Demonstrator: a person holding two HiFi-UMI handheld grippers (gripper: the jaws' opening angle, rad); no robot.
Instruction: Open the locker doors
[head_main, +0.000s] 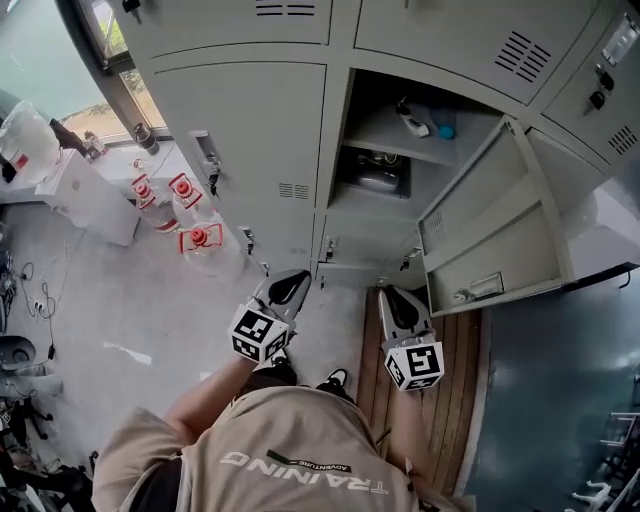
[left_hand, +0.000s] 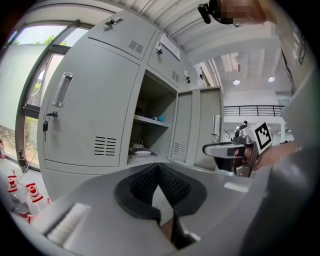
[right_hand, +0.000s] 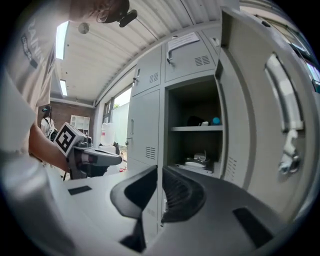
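Grey steel lockers (head_main: 225, 25) line a workshop wall beside a window (left_hand: 31, 85); facing them, the left gripper (left_hand: 159, 167) is held low with its black ribbed pads (left_hand: 176, 184) meeting at the tips and nothing between them; the right gripper (right_hand: 160, 170), level with it and just to its right, has its jaws drawn all but together, a thin slit showing only locker behind, and is likewise empty. Beyond and to the left of the left gripper stands the closed grey locker door (head_main: 245, 140); its upright bar handle (left_hand: 62, 89) runs vertically along the door's far-left edge, keys (left_hand: 45, 126) hanging below it; judged from here, the left gripper is the nearer one for that pull and must travel up and leftward to reach it. Ahead of the right gripper, the open grey locker door (head_main: 490, 220) is swung out to the right, baring its shelves; the rows above and below look shut. Red-capped clear water jugs (head_main: 198, 242) sit on the floor at left.
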